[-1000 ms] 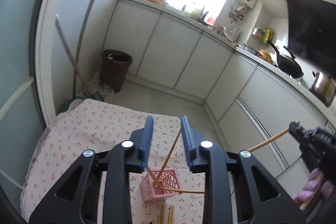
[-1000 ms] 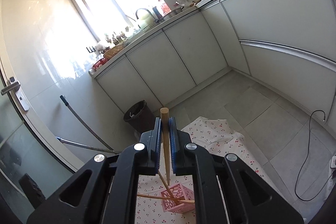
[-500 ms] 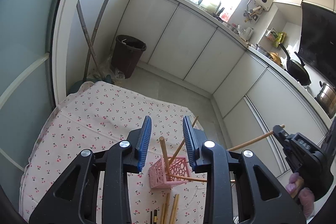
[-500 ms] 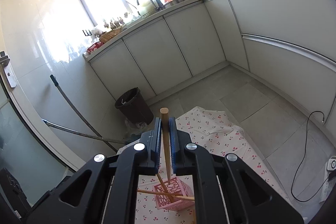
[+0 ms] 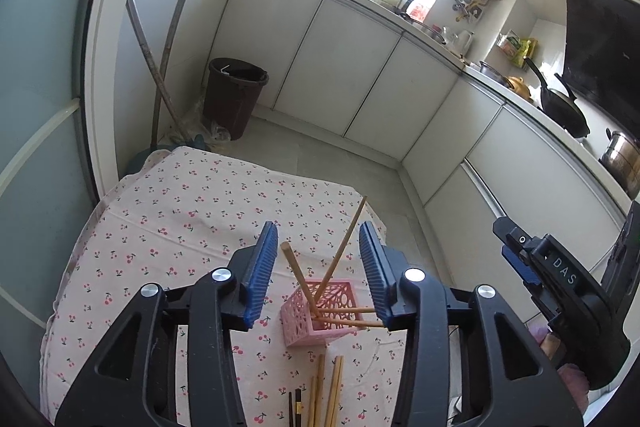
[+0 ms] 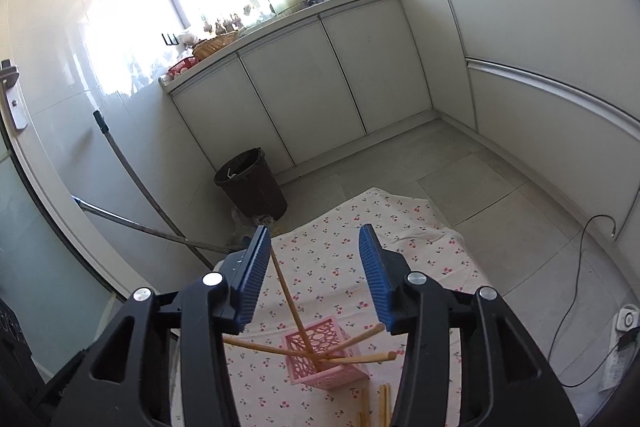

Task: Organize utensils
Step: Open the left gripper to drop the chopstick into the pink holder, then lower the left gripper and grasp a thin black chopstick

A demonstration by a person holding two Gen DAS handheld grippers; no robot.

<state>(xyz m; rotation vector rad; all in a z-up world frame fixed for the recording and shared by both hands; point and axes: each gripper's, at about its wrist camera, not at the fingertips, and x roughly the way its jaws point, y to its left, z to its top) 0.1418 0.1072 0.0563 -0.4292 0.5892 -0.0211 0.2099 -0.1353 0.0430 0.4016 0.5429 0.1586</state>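
A pink openwork basket (image 5: 320,311) stands on the cherry-print tablecloth (image 5: 180,211) and holds several wooden chopsticks (image 5: 340,251) that lean out in different directions. It also shows in the right wrist view (image 6: 324,351). More wooden chopsticks (image 5: 326,391) and a dark pair (image 5: 294,407) lie flat on the cloth in front of the basket. My left gripper (image 5: 318,275) is open and empty above the basket. My right gripper (image 6: 316,283) is open and empty above the basket; its body shows at the right of the left wrist view (image 5: 560,287).
A dark bin (image 5: 234,95) stands on the tiled floor beyond the table, with mop handles (image 5: 160,83) leaning by the wall. White cabinets (image 5: 360,79) line the back and right. A cable (image 6: 580,287) lies on the floor at right.
My right gripper has opened and let go of the wooden chopstick, which now stands in the pink basket. Both grippers have dropped closer to the basket.
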